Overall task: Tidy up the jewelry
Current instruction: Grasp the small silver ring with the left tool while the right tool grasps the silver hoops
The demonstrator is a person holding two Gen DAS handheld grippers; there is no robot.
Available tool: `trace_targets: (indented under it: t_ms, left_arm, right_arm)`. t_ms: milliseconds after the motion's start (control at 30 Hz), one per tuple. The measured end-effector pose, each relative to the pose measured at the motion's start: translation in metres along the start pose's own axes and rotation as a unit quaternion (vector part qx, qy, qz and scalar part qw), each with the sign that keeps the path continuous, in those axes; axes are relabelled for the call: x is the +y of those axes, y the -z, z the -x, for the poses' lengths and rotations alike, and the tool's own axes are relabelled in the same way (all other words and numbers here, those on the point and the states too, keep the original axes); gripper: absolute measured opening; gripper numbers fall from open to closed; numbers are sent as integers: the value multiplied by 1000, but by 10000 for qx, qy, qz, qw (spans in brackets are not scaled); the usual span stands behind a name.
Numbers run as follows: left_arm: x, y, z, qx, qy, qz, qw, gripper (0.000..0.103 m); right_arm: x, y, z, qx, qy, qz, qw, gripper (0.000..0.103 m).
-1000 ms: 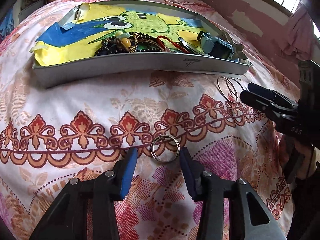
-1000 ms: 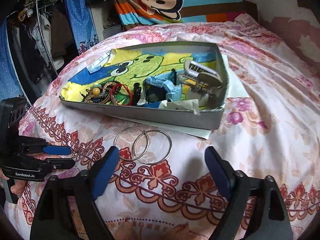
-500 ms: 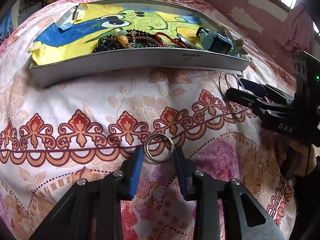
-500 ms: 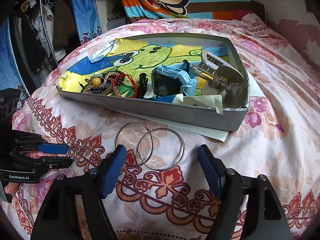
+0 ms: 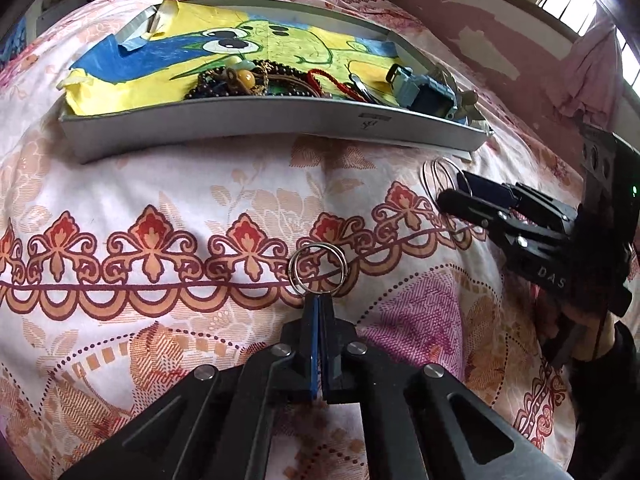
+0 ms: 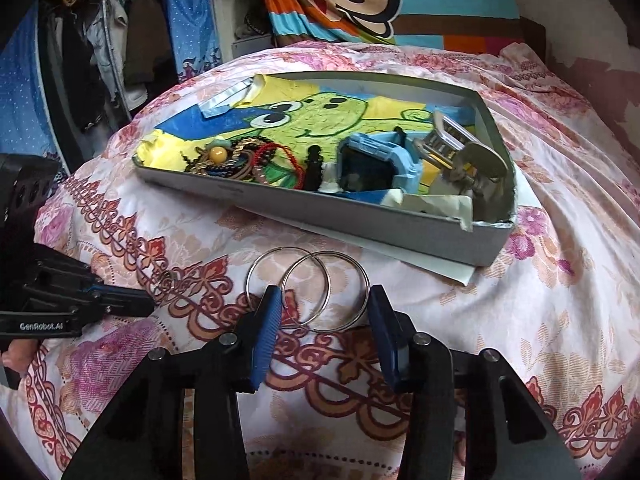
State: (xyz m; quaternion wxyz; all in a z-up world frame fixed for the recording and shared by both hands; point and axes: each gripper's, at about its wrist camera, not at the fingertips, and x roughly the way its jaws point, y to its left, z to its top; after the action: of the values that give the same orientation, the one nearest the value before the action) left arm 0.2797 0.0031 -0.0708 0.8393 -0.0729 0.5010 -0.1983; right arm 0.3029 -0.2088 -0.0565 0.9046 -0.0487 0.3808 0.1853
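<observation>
Left gripper [image 5: 318, 300] clamped tight on the near edge of the small rings [image 5: 318, 268], lying on the bedsheet [image 5: 160, 192] short of the tray [image 5: 280, 120]. Right gripper [image 6: 322, 312] just been closing, not pinching yet, pads either side of the two big hoops [image 6: 316, 292] flat beside the tray.

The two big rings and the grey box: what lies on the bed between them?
In the right wrist view, a white sheet sticking out from under the grey box lies between it and the two big rings; otherwise only floral bedcover.
</observation>
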Motion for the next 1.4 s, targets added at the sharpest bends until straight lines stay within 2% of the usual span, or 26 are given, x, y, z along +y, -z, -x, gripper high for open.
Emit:
trace_targets:
  t_ms: [200, 300, 500, 600, 700, 800, 900, 1033, 1133, 1200, 1233, 1300, 1400]
  left_arm:
    - [-10, 3, 20, -502, -180, -288, 9982, 1]
    - [-14, 3, 24, -599, -148, -397, 9973, 1]
    - [-12, -5, 6, -302, -202, -357, 9987, 1]
    - [-8, -10, -6, 3, -211, -406, 9990, 2]
    - [-14, -15, -12, 61, -295, -714, 9970, 3]
    - [-23, -19, -14, 71, -534, -1185, 9915, 14]
    - [-25, -22, -17, 135, -572, -1387, 9886, 14]
    - [-20, -24, -17, 155, -468, -1350, 9896, 14]
    - [-13, -25, -14, 264, -146, -1274, 9914, 14]
    - [-7, -26, -11, 341, 13, -1174, 9925, 19]
    - [-5, -26, -10, 345, 60, -1120, 9931, 27]
    - [-4, -24, -6, 330, 170, -1090, 9933, 33]
    - [-8, -23, -2, 227, 46, -1215, 9923, 57]
  right_arm:
    - [15, 0, 12, -179, -44, 349, 9992, 39]
    - [19, -1, 20, -277, -57, 423, 9987, 39]
    - [17, -2, 22, -326, -71, 385, 9987, 39]
    - [10, -1, 23, -337, -112, 265, 9990, 39]
    - [4, -1, 22, -306, -156, 151, 9993, 39]
    - [0, 0, 20, -266, -184, 76, 9994, 39]
    - [-2, 1, 17, -220, -222, 24, 9995, 39]
    - [-3, 2, 14, -177, -247, -32, 9995, 39]
    - [-4, 1, 14, -186, -268, -77, 9994, 39]
    - [-4, 1, 14, -189, -288, -84, 9994, 39]
    - [-4, 1, 14, -185, -292, -79, 9994, 39]
    - [-3, 1, 13, -175, -300, -64, 9994, 39]
    - [-2, 1, 13, -170, -302, -43, 9994, 39]
